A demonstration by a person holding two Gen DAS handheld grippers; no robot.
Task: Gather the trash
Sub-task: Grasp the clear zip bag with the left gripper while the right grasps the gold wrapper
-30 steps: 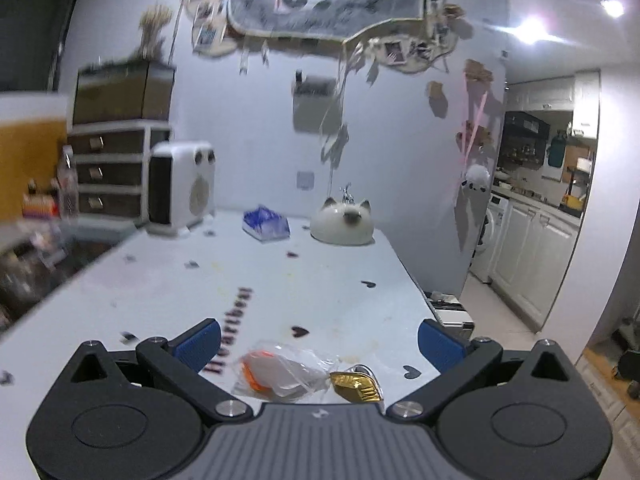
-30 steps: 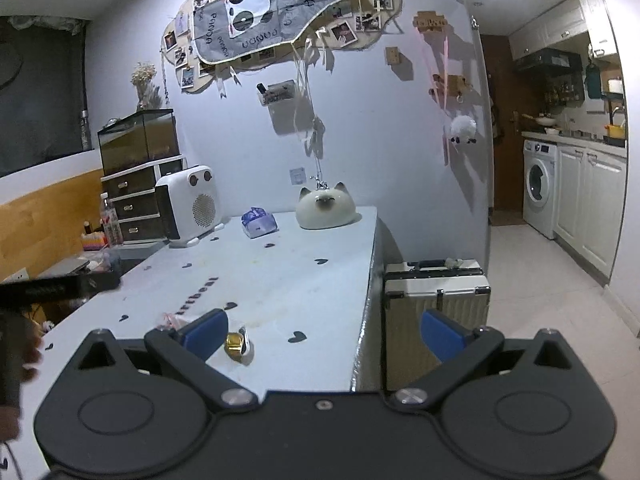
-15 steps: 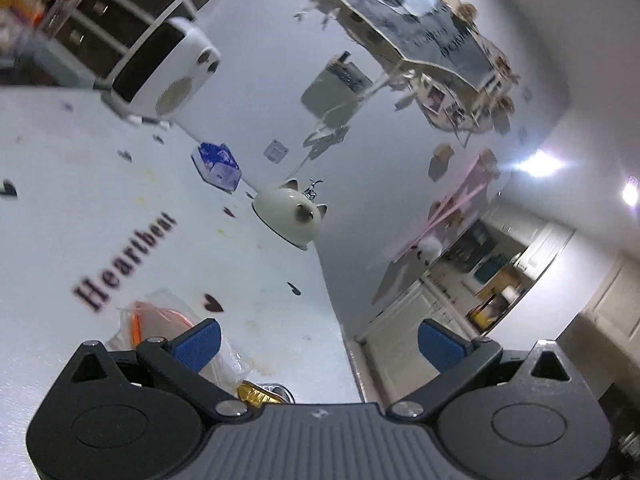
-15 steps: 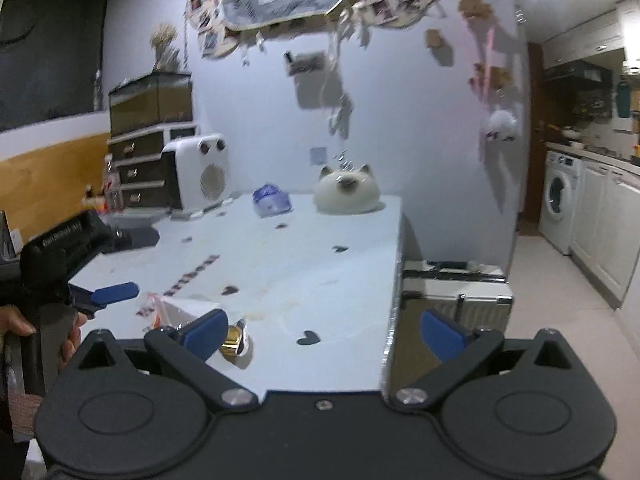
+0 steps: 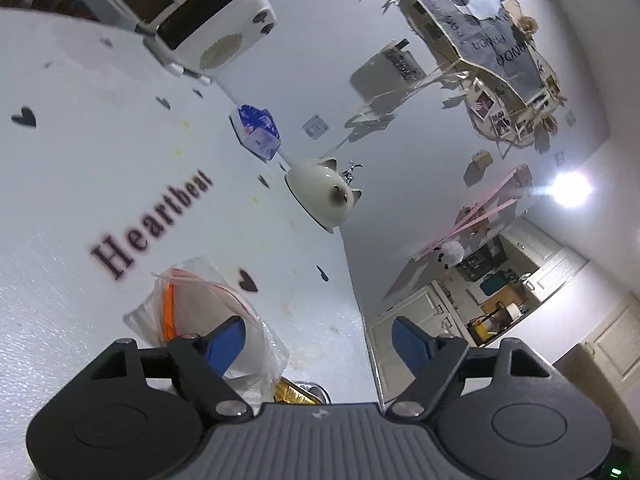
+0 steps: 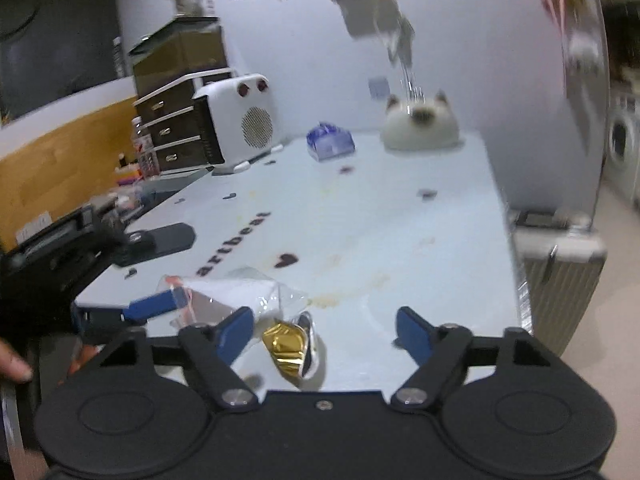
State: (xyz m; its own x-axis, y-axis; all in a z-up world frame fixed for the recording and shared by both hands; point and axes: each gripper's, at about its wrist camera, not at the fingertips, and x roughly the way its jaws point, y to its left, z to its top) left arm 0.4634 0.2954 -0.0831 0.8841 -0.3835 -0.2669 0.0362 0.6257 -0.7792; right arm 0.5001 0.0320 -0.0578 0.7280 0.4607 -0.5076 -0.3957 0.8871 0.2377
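Left gripper [image 5: 318, 338] is rolled sideways at the clear plastic bag [image 5: 200, 308] on the white table [image 5: 72, 184]; its jaws are spread, have just been closing, and one blue pad lies against the bag with no pinch visible. Beside the bag a gold foil wrapper [image 6: 286, 344] lies near the table's front edge. Right gripper [image 6: 324, 332] is angled down over the wrapper, jaws spread and just closing, wrapper between them, untouched. Cat-shaped ornament [image 6: 420, 126] sits at far end.
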